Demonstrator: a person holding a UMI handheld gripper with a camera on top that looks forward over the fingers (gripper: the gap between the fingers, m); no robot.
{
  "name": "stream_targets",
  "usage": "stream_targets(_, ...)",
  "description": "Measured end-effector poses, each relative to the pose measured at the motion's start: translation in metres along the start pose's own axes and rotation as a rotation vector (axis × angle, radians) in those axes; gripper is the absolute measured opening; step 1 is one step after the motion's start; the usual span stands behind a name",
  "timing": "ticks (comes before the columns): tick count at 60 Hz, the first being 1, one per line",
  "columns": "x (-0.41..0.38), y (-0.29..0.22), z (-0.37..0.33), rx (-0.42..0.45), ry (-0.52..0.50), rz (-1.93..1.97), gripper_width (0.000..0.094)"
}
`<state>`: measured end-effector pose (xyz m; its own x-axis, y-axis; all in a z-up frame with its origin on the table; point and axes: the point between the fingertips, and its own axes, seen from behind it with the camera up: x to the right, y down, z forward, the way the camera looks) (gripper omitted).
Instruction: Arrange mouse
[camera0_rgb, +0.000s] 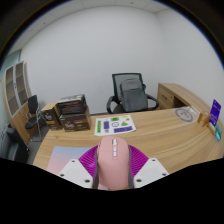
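Note:
A pink computer mouse (112, 163) sits between my two fingers, its nose pointing forward. Both magenta pads (91, 158) press against its sides, so my gripper (112, 160) is shut on the mouse and holds it above the wooden desk (150, 135).
A white sheet with green and purple marks (114, 125) lies on the desk just ahead. A dark box (72, 112) stands at the back left, a black office chair (131, 94) behind the desk, a small purple-and-teal object (215, 118) at the right edge. A shelf (15, 88) lines the left wall.

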<state>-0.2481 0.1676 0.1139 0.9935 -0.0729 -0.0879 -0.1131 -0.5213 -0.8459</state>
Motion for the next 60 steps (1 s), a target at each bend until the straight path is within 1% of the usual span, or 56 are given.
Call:
stream_targets(5, -0.076, 0.022, 0.019, -0.029, -0.043, -0.07, 0.0394)
stream_targets(12, -0.126, 0.051, 0.043, -0.075, -0.043, -0.105, 0.0396)
stream_targets(15, -0.137, 0.065, 0.052, -0.118, -0.043, -0.083, 0.0396)
stream_targets(20, -0.146, 0.076, 0.064, -0.14, -0.033, -0.111, 0.0401)
stream_targets(23, -0.15, 0.087, 0.068, -0.167, -0.027, -0.137, 0.0408)
stream_targets(27, -0.152, 0.11, 0.071, -0.229, -0.025, -0.164, 0.0414)
stream_targets(28, -0.151, 0.119, 0.071, -0.252, -0.021, -0.173, 0.0445)
stream_targets(29, -0.151, 0.12, 0.072, -0.251, -0.018, -0.176, 0.0448)
stream_targets(31, -0.15, 0.118, 0.073, -0.216, -0.015, -0.191, 0.0447)
stream_targets(34, -0.15, 0.118, 0.073, -0.208, -0.014, -0.19, 0.0457)
stream_targets(44, -0.15, 0.12, 0.072, -0.229, -0.026, -0.137, 0.0559)
stream_targets(46, -0.148, 0.121, 0.07, -0.239, -0.023, -0.136, 0.0629)
stream_targets(49, -0.142, 0.123, 0.064, -0.259, -0.009, -0.133, 0.0803)
stream_targets(50, -0.141, 0.123, 0.062, -0.263, -0.009, -0.131, 0.0847)
stream_targets(51, -0.141, 0.123, 0.058, -0.264, -0.006, -0.127, 0.0852)
stream_targets(54, -0.145, 0.124, 0.046, -0.268, -0.029, -0.115, 0.0829)
stream_targets(60, -0.152, 0.127, 0.009, -0.267, -0.08, -0.089, 0.0836)
